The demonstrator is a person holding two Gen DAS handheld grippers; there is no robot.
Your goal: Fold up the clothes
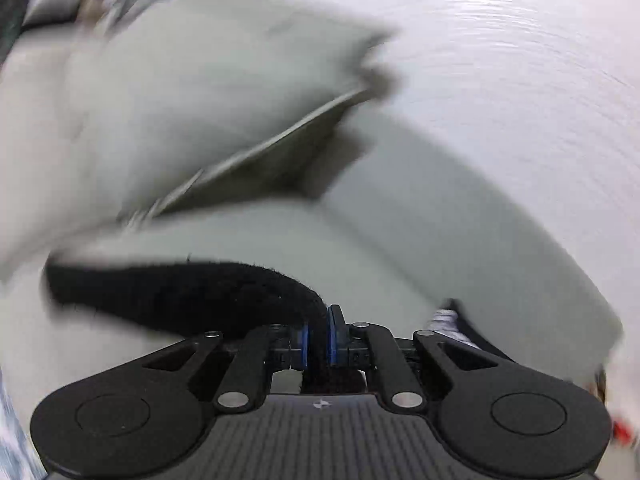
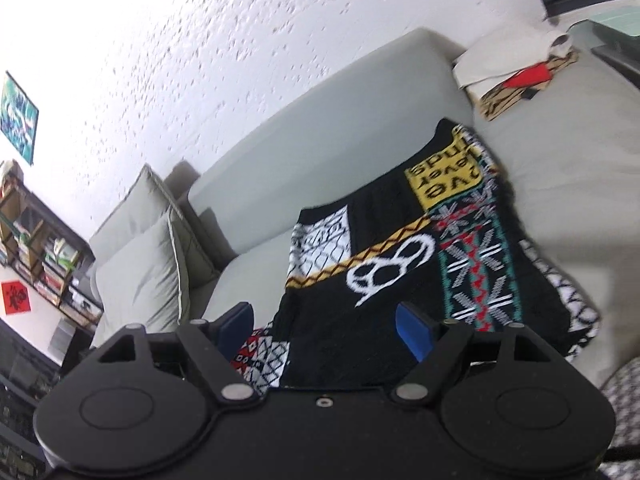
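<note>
Sofa (image 2: 328,128) carried the patterned sweater (image 2: 400,248), spread flat just ahead of the right gripper (image 2: 328,330), whose jaws stood wide apart, nothing between. Left gripper (image 1: 317,338) was clenched on a black edge of fabric (image 1: 180,292) (blurred view; pattern visible only from the right).

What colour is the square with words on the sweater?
Yellow patch with black letters; right wrist view.

Black knit fabric (image 1: 180,292) is pinched between the blue pads (image 1: 334,336) of the left gripper (image 1: 318,338), trailing off to the left over a pale sofa (image 1: 440,220), with cushions (image 1: 160,92) blurred behind.
</note>
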